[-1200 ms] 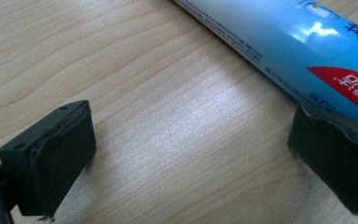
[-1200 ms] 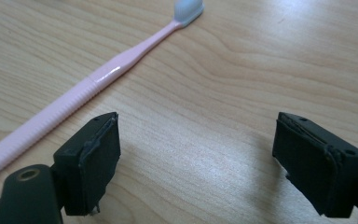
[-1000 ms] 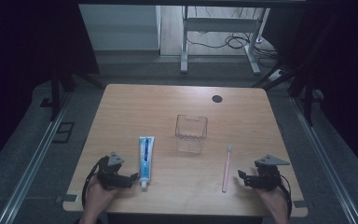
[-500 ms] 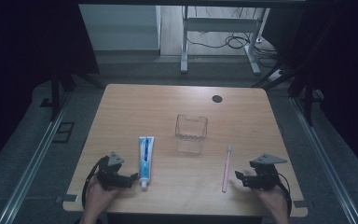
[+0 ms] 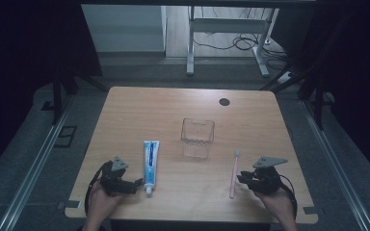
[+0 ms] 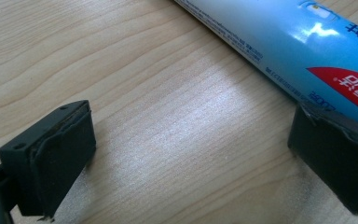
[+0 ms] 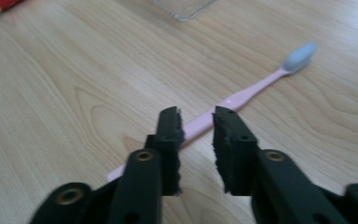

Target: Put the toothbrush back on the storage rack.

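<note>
A blue and white toothpaste tube (image 5: 150,161) lies lengthwise on the wooden table (image 5: 139,110), cap toward me. My left gripper (image 5: 136,183) rests just left of its cap end. In the left gripper view the jaws stand wide apart, so the left gripper (image 6: 191,154) is open, with one jaw against the tube (image 6: 307,51). A pink toothbrush (image 5: 233,174) lies right of centre, bristles away from me. My right gripper (image 5: 242,178) sits beside its handle. In the right gripper view the right gripper (image 7: 196,135) has a narrow gap between its jaws, and the toothbrush handle (image 7: 251,91) runs across just beyond the tips.
A clear plastic container (image 5: 197,137) stands upright in the middle of the table, between the tube and the toothbrush. A small black round hole (image 5: 224,101) sits near the far edge. Dark floor and metal table legs lie beyond.
My right gripper has shifted slightly left, closer to the toothbrush handle. The left gripper, tube, toothbrush and container have not moved.
</note>
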Demonstrator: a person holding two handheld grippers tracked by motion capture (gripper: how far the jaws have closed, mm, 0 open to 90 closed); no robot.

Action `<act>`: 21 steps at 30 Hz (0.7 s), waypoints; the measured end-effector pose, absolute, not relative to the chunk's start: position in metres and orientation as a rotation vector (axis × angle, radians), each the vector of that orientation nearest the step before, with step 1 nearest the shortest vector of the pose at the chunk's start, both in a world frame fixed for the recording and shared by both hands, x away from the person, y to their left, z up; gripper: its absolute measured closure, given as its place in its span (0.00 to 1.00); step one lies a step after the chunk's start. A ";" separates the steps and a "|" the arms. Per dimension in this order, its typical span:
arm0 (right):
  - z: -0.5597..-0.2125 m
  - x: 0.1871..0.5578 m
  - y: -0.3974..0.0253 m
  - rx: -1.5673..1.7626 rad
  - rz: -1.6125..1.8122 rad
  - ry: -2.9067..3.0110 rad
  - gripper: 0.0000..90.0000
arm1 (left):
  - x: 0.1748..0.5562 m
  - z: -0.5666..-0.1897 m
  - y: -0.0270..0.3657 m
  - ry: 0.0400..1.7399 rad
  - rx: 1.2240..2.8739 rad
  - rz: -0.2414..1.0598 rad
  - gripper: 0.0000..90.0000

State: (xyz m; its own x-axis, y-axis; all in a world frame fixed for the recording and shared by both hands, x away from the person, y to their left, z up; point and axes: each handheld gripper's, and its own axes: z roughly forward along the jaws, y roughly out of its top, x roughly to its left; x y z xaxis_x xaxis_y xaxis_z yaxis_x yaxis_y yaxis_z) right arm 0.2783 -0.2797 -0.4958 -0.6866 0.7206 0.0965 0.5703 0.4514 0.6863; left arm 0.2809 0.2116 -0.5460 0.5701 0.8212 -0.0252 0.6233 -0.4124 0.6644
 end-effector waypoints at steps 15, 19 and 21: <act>-0.512 0.283 -0.249 1.051 1.003 2.601 0.98 | 0.281 -0.546 0.212 1.150 2.170 0.405 0.01; -0.516 0.283 -0.248 1.044 0.981 2.616 0.98 | 0.281 -0.546 0.212 1.149 2.170 0.405 0.01; -0.517 0.284 -0.248 1.045 0.976 2.617 0.98 | 0.281 -0.546 0.212 1.149 2.170 0.405 0.01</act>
State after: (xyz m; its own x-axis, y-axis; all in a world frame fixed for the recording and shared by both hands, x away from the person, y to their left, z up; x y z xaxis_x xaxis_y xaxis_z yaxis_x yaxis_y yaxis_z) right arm 0.2835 -0.2479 -0.5169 -0.7431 0.6633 0.0885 0.5592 0.5428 0.6266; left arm 0.2808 0.2116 -0.5460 0.5698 0.8214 -0.0254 0.6236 -0.4121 0.6643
